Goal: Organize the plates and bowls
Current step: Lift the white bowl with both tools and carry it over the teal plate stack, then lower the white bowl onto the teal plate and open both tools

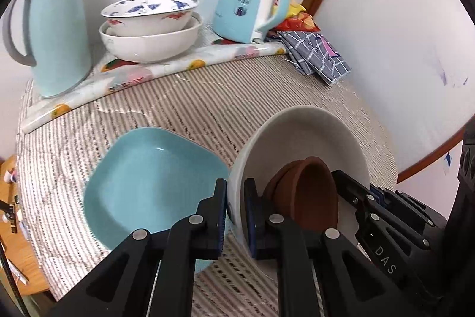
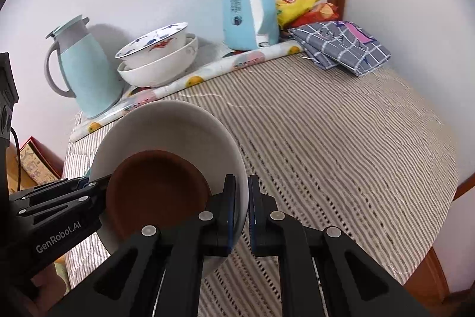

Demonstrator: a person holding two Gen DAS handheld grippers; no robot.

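Left wrist view looks forward along my left fingers point(image 1: 221, 216), down at a slant over the striped tabletop point(image 1: 207, 106), toward the wall. It sits very close: the white bowl point(image 1: 299, 138) rim fills the space between my pads.

Right wrist view looks along my right fingers point(image 2: 255, 216), same slant, same wall ahead, equally close.

Both views share the white bowl point(image 2: 166, 124), the brown bowl point(image 1: 308, 192) point(image 2: 154, 189) inside it, and the stacked bowls point(image 1: 151, 28) point(image 2: 157, 55) far beyond my fingertips.
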